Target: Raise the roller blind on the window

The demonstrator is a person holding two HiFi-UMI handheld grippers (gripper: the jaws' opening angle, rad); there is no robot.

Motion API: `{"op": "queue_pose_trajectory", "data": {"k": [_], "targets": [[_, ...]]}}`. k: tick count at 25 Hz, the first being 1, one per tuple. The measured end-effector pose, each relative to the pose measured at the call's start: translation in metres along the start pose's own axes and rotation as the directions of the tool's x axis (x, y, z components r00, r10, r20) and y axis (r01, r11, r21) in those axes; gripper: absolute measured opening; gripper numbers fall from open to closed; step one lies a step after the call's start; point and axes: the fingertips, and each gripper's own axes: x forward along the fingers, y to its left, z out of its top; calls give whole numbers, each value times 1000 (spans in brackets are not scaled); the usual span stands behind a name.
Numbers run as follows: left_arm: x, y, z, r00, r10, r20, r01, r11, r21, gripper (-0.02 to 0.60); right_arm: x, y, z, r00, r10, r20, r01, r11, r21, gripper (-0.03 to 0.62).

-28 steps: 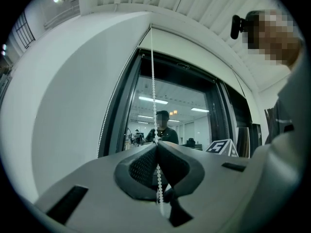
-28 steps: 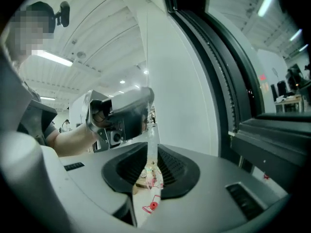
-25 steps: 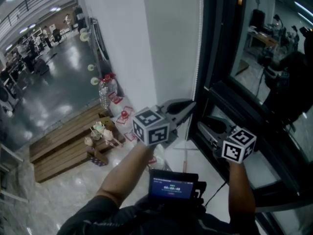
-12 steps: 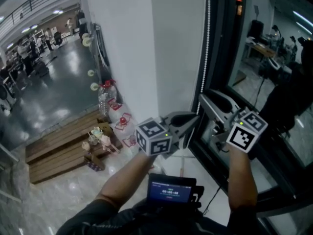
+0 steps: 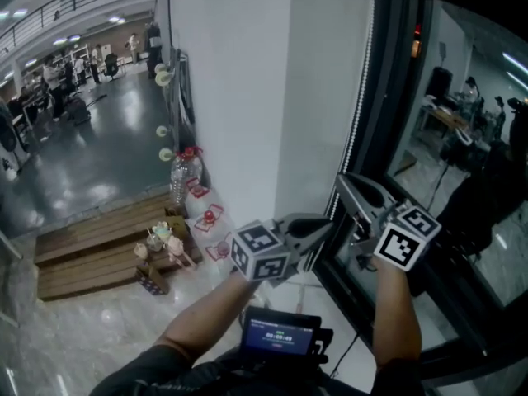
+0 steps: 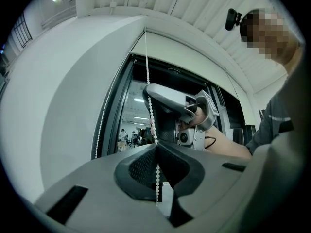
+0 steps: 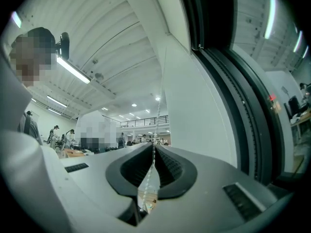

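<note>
A: Checking grips, nearest first. Left gripper [image 6: 155, 147]?
B: Jaws together, pinched on the chain [image 6: 149, 110]. Beads run through the pads and hang out below.
A: Right gripper [image 7: 153, 149]?
B: Jaws have just been closing. They're together now with the same chain between them, pressing on it. It sits just above the left one on the chain, tips angled up.
A: Where does the chain run?
B: Along the window frame [image 5: 392, 73], on the edge next to the white wall [image 5: 231, 97]. It goes up to a white band [image 6: 194, 57] across the window top. Can't make out the blind fabric itself.
A: Anything else?
B: Lit screen [image 5: 280, 335] at the person's chest, closest to the camera. Farther off, at the wall's foot, a bottle [image 5: 179, 176] and a wooden platform [image 5: 91, 246] with small items near its wall-side corner. Beyond that, a shiny hall floor [image 5: 99, 163].
</note>
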Motion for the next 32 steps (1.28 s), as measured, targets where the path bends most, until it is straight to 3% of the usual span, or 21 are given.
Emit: {"op": "queue_pose_trajectory", "data": {"k": [18, 32], "targets": [[-17, -20, 5, 1000, -5, 13, 5, 1000, -4, 2, -5, 23, 4, 1000, -8, 15, 8, 999, 41, 1], [-3, 0, 1, 1000, 2, 14, -1, 1000, -16, 2, 0, 0, 0, 1000, -19, 18, 18, 999, 38, 2]]}}
